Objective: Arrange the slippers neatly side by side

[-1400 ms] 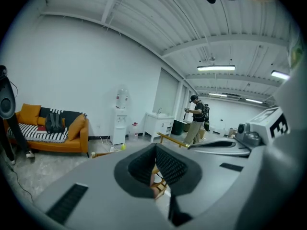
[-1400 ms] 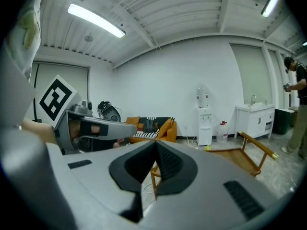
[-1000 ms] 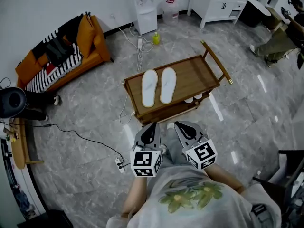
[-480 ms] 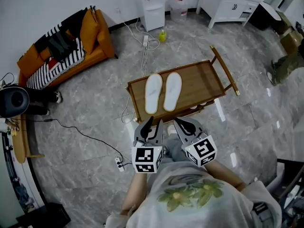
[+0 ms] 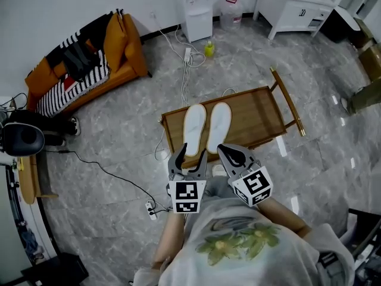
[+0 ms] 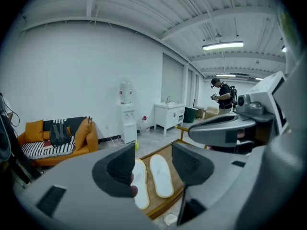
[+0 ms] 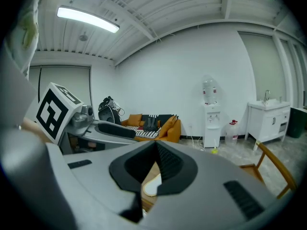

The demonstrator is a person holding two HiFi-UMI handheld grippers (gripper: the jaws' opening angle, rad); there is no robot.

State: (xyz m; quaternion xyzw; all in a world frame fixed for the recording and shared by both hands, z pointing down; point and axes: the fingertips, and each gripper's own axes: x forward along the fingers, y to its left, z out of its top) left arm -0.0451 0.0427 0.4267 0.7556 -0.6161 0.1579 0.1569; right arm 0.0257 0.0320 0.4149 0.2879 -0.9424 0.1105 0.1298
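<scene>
**Grippers poised over a tidy-looking pair.** My left gripper (image 6: pixel 152 166) has its jaws fairly wide apart, having just been opening. There's nothing btwn the pads, only a view through the gap to the slippers beyond. My right gripper (image 7: pixel 156 164) is closed, pads together, empty. Both hang side by side just in front of my chest, pointing forward and a bit down. Neither touches anything.

Right ahead is the near edge of a wooden cart (image 5: pixel 256 109). The two white slippers lie flat on the left half of its top shelf. The left slipper (image 5: pixel 194 123) and right slipper (image 5: pixel 219 119) run lengthwise near-to-far, just beside each other, approx. parallel w/ a thin gap. I can't tell which end is the toe. To my eye the pair already looks lined up, so prob. only a nudge is left.

Handling, my guess: thin, soft and light. They'd likely flex and droop if lifted by one end, and slide easily on the smooth wood. The best hold is prob. a pinch on the near end's rim, or on a long side edge mid-sole.

Far left sits an orange sofa (image 5: pixel 89 64); at the far wall, a water dispenser (image 5: pixel 198 11).
</scene>
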